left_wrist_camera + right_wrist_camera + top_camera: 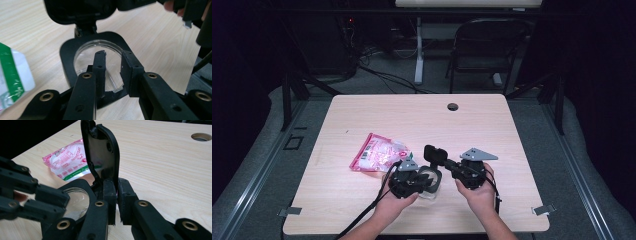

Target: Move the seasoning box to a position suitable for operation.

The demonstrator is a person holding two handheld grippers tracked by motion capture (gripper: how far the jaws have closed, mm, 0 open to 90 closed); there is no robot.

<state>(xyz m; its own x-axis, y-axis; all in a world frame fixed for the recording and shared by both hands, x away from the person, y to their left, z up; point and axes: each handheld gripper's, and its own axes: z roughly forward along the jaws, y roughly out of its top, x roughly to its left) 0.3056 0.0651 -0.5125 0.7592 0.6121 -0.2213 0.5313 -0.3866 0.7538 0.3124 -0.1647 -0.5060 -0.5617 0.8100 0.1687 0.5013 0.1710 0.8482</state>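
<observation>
Low centre of the high view: folding magnifier (430,176) lies on table (492,120), lens exposed. Left gripper (113,67) jaws parted over lens frame, nothing pinched. Right gripper (116,195) clamped on raised cover (102,152). Unfolding judged nearly done. Pink packet (377,152) behind, untouched.

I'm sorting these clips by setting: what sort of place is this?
Probably a lab or recording workspace, not a home: a bare wooden desk with a cable hole, a folding chair behind it, dark curtained surroundings, and cables across the carpeted floor.
</observation>
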